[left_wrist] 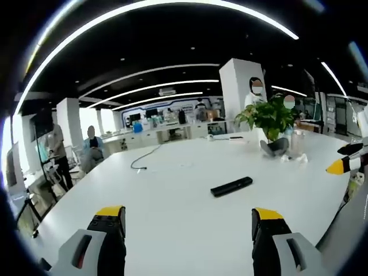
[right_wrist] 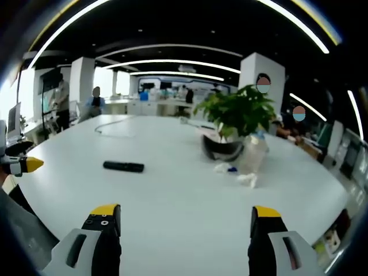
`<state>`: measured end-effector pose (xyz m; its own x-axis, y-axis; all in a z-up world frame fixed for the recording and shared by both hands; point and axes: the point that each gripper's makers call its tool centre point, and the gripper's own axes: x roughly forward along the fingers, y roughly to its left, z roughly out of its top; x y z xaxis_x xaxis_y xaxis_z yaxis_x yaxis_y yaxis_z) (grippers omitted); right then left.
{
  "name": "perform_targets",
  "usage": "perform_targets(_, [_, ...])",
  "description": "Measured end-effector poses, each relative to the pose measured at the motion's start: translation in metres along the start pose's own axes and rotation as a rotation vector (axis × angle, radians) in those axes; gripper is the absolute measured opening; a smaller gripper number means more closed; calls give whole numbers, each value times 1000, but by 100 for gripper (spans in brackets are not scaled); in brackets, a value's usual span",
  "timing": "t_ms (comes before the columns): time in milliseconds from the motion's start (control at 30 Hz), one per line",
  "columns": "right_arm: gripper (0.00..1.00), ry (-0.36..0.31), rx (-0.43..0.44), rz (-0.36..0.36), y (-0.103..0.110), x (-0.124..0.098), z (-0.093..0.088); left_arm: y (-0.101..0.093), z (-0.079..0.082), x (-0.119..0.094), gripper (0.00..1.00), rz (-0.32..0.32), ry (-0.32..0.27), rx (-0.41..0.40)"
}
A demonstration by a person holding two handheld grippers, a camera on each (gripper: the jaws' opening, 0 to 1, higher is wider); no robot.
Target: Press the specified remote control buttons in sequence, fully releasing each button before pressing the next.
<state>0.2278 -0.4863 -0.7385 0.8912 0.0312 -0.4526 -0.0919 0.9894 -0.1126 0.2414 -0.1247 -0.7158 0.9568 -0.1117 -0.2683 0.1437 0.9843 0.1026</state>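
Note:
A black remote control lies flat on the white table, well ahead of my left gripper, whose yellow-tipped jaws stand wide apart with nothing between them. The same remote shows in the right gripper view, ahead and to the left of my right gripper, which is also open and empty. The right gripper's yellow tip pokes in at the right edge of the left gripper view. The left gripper's tip enters the right gripper view from the left.
A potted green plant in a dark bowl stands on the table with a clear plastic bag and crumpled paper beside it. A black cable trails across the far side. People sit and stand at desks beyond the table.

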Motion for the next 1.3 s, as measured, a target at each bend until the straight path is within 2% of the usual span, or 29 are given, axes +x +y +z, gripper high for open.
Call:
perform_targets(67, [92, -8, -1, 6, 1, -1, 1, 3, 0, -1, 95, 6, 0, -32])
perform_targets(233, [91, 2, -3, 24, 5, 0, 0, 10, -2, -2, 95, 36, 1, -53])
perform_targets(333, [90, -4, -4, 26, 5, -1, 1, 15, -6, -3, 95, 67, 28, -40])
perform_targets(700, [89, -12, 10, 35, 4, -1, 2, 17, -13, -2, 92, 84, 69, -38])
perform_targets(867, [89, -8, 7, 36, 4, -1, 1, 22, -16, -2, 95, 114, 85, -34])
perform_targets(1000, [89, -2, 2, 33, 4, 0, 0, 21, -22, 0, 96, 110, 109, -42])
perform_targets(1300, [84, 20, -27, 42, 8, 1, -4, 18, -28, 2, 96, 105, 144, 7])
